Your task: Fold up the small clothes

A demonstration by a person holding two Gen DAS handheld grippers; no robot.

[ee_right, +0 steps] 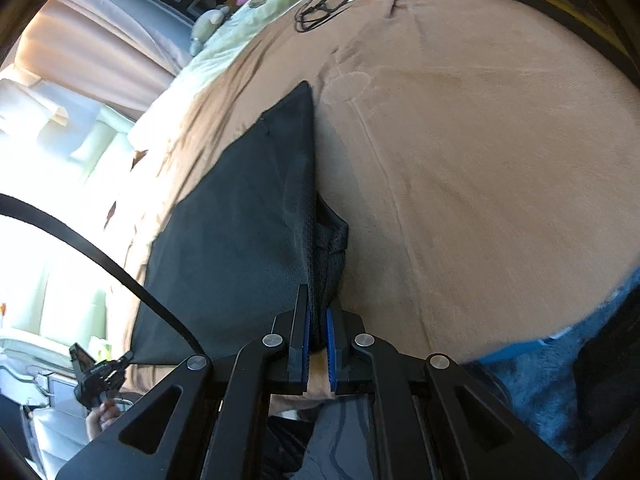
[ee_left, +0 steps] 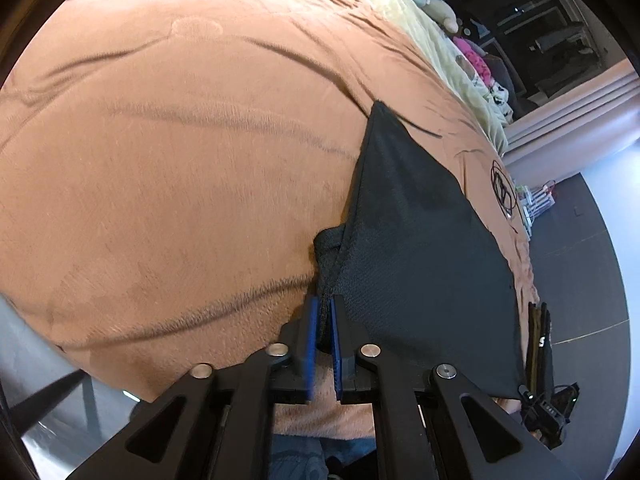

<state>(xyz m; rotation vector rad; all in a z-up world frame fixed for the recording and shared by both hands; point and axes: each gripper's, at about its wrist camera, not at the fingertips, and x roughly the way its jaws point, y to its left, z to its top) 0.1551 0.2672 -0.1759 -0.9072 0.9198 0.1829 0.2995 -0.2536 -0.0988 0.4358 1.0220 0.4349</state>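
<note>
A small black mesh garment (ee_left: 416, 248) is stretched taut above a brown fleece blanket (ee_left: 180, 160) on a bed. My left gripper (ee_left: 325, 300) is shut on one corner of the garment, blue pads pinching the bunched fabric. My right gripper (ee_right: 318, 308) is shut on the other corner of the same garment (ee_right: 240, 232), with the fabric gathered between the pads. In the left wrist view the right gripper shows at the far corner (ee_left: 540, 408). In the right wrist view the left gripper shows at the lower left (ee_right: 100, 376). The garment hangs as a flat panel between them.
The blanket also fills the right wrist view (ee_right: 480, 160). A black cable loop (ee_right: 324, 8) lies on it at the far side. A pale green cover (ee_left: 452, 64) and pink items (ee_left: 476, 60) lie beyond. A blue fleece (ee_right: 540, 380) is at my near right. Grey floor (ee_left: 580, 260) lies past the bed.
</note>
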